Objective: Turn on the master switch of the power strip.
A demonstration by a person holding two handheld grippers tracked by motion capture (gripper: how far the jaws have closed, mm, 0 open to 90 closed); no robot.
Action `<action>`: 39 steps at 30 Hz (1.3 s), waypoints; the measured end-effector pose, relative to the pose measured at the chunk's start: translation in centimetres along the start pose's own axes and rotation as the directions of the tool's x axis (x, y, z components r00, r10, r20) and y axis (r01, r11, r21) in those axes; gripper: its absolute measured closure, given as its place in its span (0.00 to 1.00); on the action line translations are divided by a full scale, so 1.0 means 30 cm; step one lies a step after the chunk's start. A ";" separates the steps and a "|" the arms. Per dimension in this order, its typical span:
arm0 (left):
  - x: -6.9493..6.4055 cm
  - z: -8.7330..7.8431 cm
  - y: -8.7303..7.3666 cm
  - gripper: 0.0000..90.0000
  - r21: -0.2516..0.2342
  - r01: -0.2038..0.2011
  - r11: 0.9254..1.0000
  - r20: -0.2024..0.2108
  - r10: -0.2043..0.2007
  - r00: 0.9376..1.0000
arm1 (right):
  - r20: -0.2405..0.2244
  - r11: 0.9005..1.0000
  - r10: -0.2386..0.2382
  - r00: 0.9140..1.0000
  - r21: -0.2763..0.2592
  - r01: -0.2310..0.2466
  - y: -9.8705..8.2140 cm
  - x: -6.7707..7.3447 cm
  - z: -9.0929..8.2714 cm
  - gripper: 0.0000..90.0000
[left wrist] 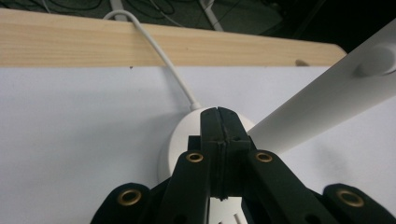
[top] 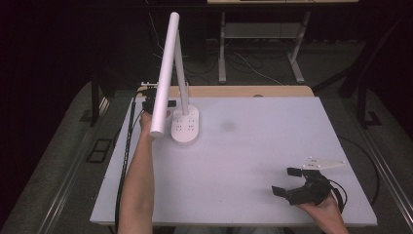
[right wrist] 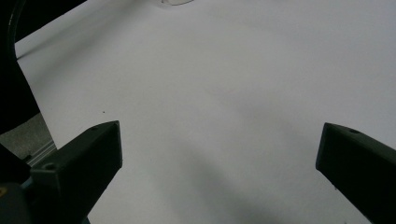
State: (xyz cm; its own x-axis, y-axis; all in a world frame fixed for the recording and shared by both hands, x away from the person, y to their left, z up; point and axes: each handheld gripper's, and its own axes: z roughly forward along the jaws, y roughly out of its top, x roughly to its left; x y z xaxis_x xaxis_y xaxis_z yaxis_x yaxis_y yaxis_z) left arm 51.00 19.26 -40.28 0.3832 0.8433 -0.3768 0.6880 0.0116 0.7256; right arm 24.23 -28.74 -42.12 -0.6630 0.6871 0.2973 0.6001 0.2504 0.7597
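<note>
Left gripper (left wrist: 218, 116), jaws clenched together on nothing, tips poised over the white lamp base (left wrist: 180, 140) just beyond them, seemingly to press a control. Right gripper (top: 287, 181) rests released, well apart. Pressing apparently remains.

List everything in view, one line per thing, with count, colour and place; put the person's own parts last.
Desk lamp: one, white, round base at the table's far left, long head angled toward the camera.
Lamp cable: one, white, runs from the base over the far edge.
Table: one, white top with a wooden strip along the far edge.
Left gripper: one, black, jaws shut, over the lamp base.
Right gripper: one, black, jaws open, near right of the table.
Forearms: two, entering from the bottom.
</note>
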 end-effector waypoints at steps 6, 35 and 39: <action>-0.004 0.021 -0.013 1.00 0.027 -0.021 0.999 -0.015 0.021 1.000 | -0.002 1.000 -0.008 1.000 0.004 0.008 -0.001 0.000 0.004 0.00; -0.015 0.061 -0.061 1.00 0.094 -0.066 0.993 -0.048 0.071 0.996 | -0.007 1.000 -0.004 1.000 0.023 0.004 -0.004 -0.001 0.010 0.00; -0.021 0.064 -0.060 1.00 0.101 -0.073 0.992 -0.060 0.079 0.995 | -0.007 1.000 -0.005 1.000 0.025 0.005 -0.004 0.000 0.013 0.00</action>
State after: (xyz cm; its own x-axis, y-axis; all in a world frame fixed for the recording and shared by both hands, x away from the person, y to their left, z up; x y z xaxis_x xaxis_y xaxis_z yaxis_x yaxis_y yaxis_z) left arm 50.71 17.66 -42.45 0.3988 0.8723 -0.2830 0.7170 -0.1042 0.6893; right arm 24.34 -28.49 -42.43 -0.6691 0.6812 0.2973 0.6076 0.2709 0.7466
